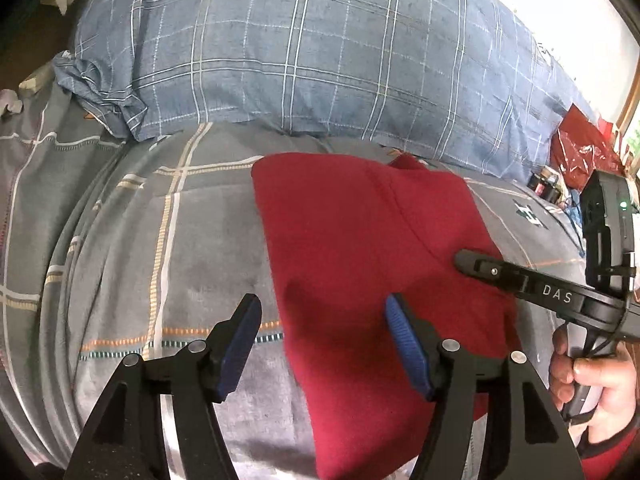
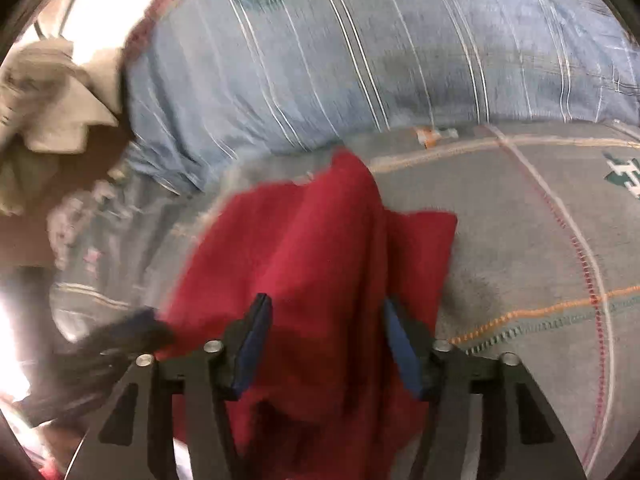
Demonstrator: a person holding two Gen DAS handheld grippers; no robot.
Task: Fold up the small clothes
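A grey checked bedspread [image 1: 120, 240] with white, orange and teal stitched lines covers the bed, and a large blue plaid pillow [image 1: 300, 52] with a round teal crest lies across its far side. On the bedspread, just in front of the pillow, lies the red garment [image 1: 360, 248], folded into a roughly rectangular shape whose far edge almost reaches the pillow's lower seam. In the right wrist view the same garment [image 2: 312, 248] is bunched into soft ridges, though that picture is blurred.

The left gripper [image 1: 322, 344] hangs over the near left edge of the garment with its blue-padded fingers spread; one finger stands over the bare bedspread and the other over the red cloth, and nothing is pinched between them. The right gripper [image 2: 326, 344] sits over the near part of the garment, its fingers apart with red cloth lying between them; the pads do not visibly press on it. From the left wrist view the right gripper's black finger [image 1: 500, 272] rests on or just above the garment's right side, and a hand [image 1: 588, 380] grips its handle. Red plastic bags [image 1: 580, 152] lie beyond the pillow's right end.
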